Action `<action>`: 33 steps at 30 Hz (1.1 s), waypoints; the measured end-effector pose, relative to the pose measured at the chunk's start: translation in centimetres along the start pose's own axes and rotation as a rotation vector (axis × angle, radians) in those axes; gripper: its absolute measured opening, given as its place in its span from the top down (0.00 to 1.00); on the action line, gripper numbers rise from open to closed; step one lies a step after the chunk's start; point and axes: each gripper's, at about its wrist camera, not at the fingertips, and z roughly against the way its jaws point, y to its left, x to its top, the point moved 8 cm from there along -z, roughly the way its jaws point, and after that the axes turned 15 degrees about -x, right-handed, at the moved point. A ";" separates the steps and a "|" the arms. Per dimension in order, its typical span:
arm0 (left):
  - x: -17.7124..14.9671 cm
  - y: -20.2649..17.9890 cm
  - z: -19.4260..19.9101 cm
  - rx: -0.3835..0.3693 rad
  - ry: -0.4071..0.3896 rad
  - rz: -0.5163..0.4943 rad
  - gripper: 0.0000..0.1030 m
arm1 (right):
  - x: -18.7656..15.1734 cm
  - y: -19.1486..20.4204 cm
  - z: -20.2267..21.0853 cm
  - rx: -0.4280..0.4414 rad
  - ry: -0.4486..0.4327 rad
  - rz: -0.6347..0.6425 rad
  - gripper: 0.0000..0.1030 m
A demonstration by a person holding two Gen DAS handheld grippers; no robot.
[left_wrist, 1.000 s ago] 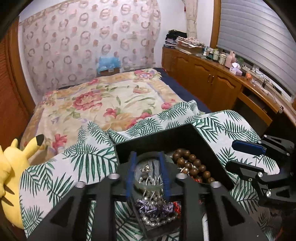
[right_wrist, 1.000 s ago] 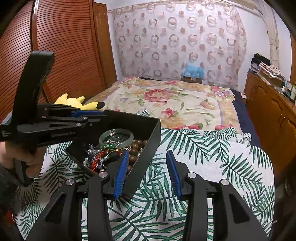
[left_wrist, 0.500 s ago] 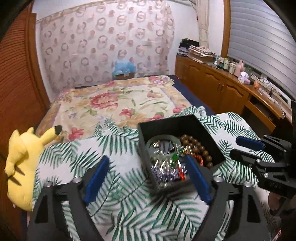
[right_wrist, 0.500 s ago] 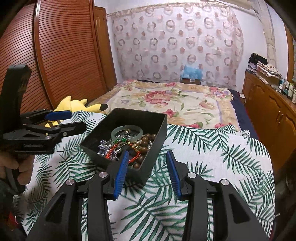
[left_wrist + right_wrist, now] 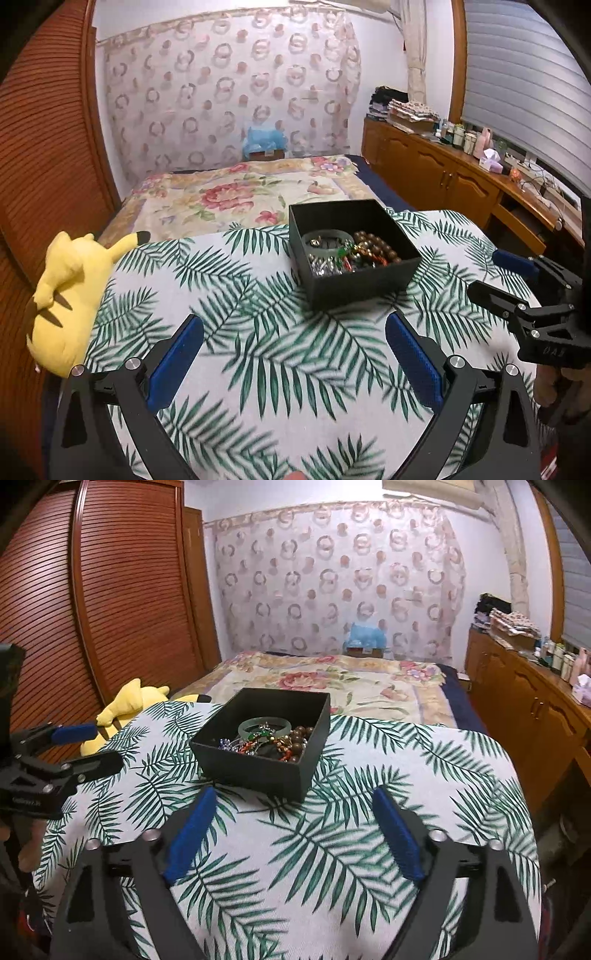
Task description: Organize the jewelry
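We see a black box [image 5: 354,258] open at the top, sitting on the table [image 5: 258,354] covered with a palm-leaf print cloth. In the right wrist view the same box [image 5: 266,764] lies just ahead of the gripper fingers, apart from them.

Contents of the box: a pale green bangle [image 5: 325,240] toward the far left side, a strand of brown wooden beads [image 5: 373,243] to its right, and a tangle of silver, red and green pieces [image 5: 332,264] at the near side. We cannot separate the tangled pieces one from another.

Left gripper [image 5: 293,354]: jaws spread wide, nothing between the blue pads, held over bare cloth short of the box. Right gripper [image 5: 291,830]: jaws also wide, nothing held, pointing at the near wall of the box. Each gripper also shows at the edge of the other's view, jaws parted there too.

A yellow Pikachu plush [image 5: 70,291] lies at the table's left edge, well apart from the box. Beyond the table stands a bed with a floral bedspread [image 5: 240,195]. A wooden cabinet [image 5: 443,181] runs along the right wall.
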 end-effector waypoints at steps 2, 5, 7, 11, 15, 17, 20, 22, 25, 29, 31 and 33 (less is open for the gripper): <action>-0.5 -0.3 0.7 0.000 -0.005 -0.002 0.08 | -0.4 -0.1 0.8 -0.012 -0.006 -0.007 0.06; -1.0 -0.8 1.6 0.002 -0.006 0.001 0.08 | -1.0 -0.3 1.9 -0.023 -0.015 -0.019 0.03; -1.2 -1.1 2.2 0.008 -0.010 -0.002 0.08 | -1.3 -0.5 2.7 -0.035 -0.021 -0.027 0.03; -1.4 -1.9 3.6 -0.001 -0.042 -0.006 0.08 | -1.4 -0.9 4.2 -0.058 -0.035 -0.043 0.03; -1.1 -2.8 5.4 -0.006 -0.082 -0.008 0.08 | -1.1 -1.1 6.0 -0.069 -0.067 -0.053 0.03; -0.8 -3.1 6.2 0.003 -0.101 -0.012 0.08 | -0.8 -1.2 7.0 -0.074 -0.084 -0.059 0.03; -0.5 -3.6 7.4 0.017 -0.127 -0.020 0.08 | -0.2 -1.3 8.4 -0.080 -0.111 -0.069 0.03; -0.4 -3.9 8.2 0.029 -0.140 -0.026 0.08 | 0.1 -1.4 9.1 -0.080 -0.126 -0.074 0.03; -0.4 -4.0 8.9 0.039 -0.151 -0.030 0.08 | 0.4 -1.4 10.3 -0.085 -0.150 -0.085 0.03; -0.3 -4.1 9.5 0.039 -0.163 -0.027 0.08 | 0.7 -1.4 11.2 -0.095 -0.169 -0.091 0.03; -0.3 -4.0 9.6 0.040 -0.168 -0.026 0.08 | 0.8 -1.3 11.3 -0.093 -0.169 -0.092 0.03; -0.3 -4.0 9.6 0.039 -0.169 -0.024 0.08 | 0.8 -1.3 11.3 -0.096 -0.169 -0.091 0.03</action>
